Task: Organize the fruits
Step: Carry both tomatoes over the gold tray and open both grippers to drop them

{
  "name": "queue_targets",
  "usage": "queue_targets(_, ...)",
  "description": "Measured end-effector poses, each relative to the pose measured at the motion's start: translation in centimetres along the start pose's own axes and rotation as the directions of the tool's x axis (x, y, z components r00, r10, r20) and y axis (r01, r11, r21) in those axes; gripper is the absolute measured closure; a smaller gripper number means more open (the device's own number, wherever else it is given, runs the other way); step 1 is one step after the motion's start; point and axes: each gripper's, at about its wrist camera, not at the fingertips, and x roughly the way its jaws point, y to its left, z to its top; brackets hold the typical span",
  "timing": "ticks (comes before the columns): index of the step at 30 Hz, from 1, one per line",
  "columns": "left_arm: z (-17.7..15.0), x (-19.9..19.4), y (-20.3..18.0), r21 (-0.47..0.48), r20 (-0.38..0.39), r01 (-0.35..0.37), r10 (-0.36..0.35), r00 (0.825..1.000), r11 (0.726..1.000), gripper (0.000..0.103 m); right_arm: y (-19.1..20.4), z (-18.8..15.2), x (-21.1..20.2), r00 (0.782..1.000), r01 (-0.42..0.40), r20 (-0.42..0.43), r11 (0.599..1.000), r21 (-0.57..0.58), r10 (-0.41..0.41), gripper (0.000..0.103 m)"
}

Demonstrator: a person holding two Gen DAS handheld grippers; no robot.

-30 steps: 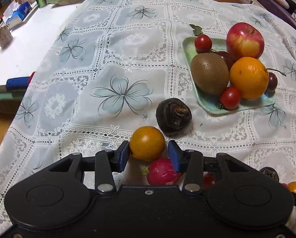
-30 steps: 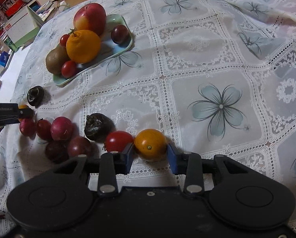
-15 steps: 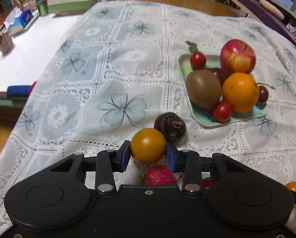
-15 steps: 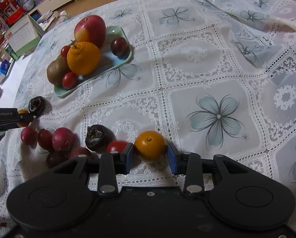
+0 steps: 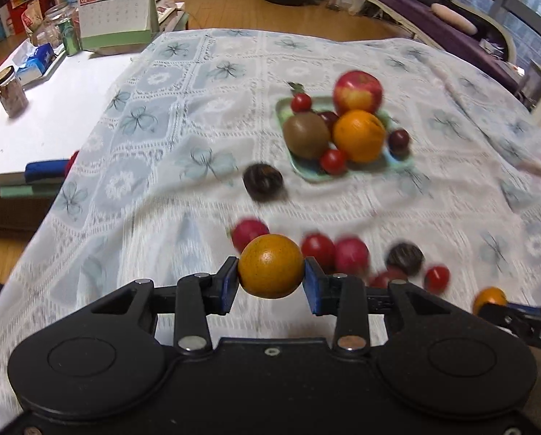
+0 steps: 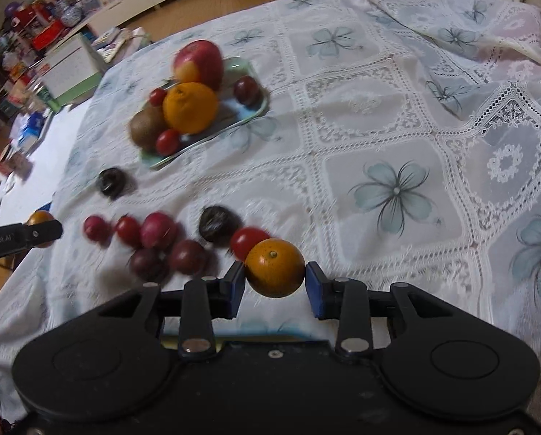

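My left gripper [image 5: 271, 276] is shut on a small orange [image 5: 270, 266] and holds it above the lace tablecloth. My right gripper [image 6: 275, 278] is shut on another small orange [image 6: 275, 267], also lifted. Each gripper shows in the other's view, the right one at the right edge [image 5: 488, 299], the left one at the left edge [image 6: 40, 223]. A green plate [image 5: 397, 161] farther back holds an apple [image 5: 358, 87], a big orange [image 5: 358, 135], a kiwi [image 5: 305, 135] and small red fruits. The plate also shows in the right wrist view [image 6: 247, 69].
Several loose red and dark fruits lie in a row on the cloth [image 5: 350, 253], also in the right wrist view [image 6: 158, 228]. A dark round fruit [image 5: 262, 180] sits near the plate. A white side table [image 5: 45, 116] with jars and a calendar stands left.
Both grippers have risen off the cloth, each carrying its small orange. The views now look from higher and the loose fruits lie farther below.
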Motion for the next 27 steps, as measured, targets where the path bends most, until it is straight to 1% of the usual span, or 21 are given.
queue_targets(4,-3.2,-1.6,-0.9,0.018,-0.005,-0.004,0.004,1.0,1.0,0.057,1.1,-2.2,-1.3,0.999,-0.032,-0.024,0.998,-0.049,0.031,0.066)
queue_targets(8,-6.8,-2.5,-1.5,0.023,-0.021,-0.015,0.015,1.0,1.0,0.057,2.5,-4.1,-1.9,0.996,-0.056,-0.078,0.992,-0.112,0.047,0.066)
queue_targets(12,-9.9,-2.4,-1.4,-0.021,-0.069,-0.002,0.001,0.998,1.0,0.057,3.6,-6.3,-2.1,0.992,-0.057,-0.124,0.983,-0.173,0.036,0.066)
queue_targets(16,-12.6,-2.0,-1.5,-0.047,-0.105,-0.011,0.006,0.994,0.999,0.057,3.9,-8.5,-2.0,0.991,-0.053,-0.13,0.981,-0.185,0.029,0.066)
queue_targets(19,-13.7,-1.9,-1.5,-0.053,-0.109,-0.032,0.026,0.994,0.998,0.057,3.7,-9.6,-1.3,0.988,-0.043,-0.156,0.981,-0.188,0.014,0.065)
queue_targets(22,-14.3,-2.0,-1.6,-0.057,-0.103,-0.054,0.048,0.994,0.997,0.057,3.6,-9.9,-0.4,0.981,-0.047,-0.196,0.982,-0.184,0.01,0.065)
queue_targets(27,-14.5,-2.2,-1.8,-0.037,-0.083,-0.082,0.079,0.993,0.996,0.057,3.5,-10.2,0.3,0.981,-0.019,-0.191,0.982,-0.185,-0.018,0.065)
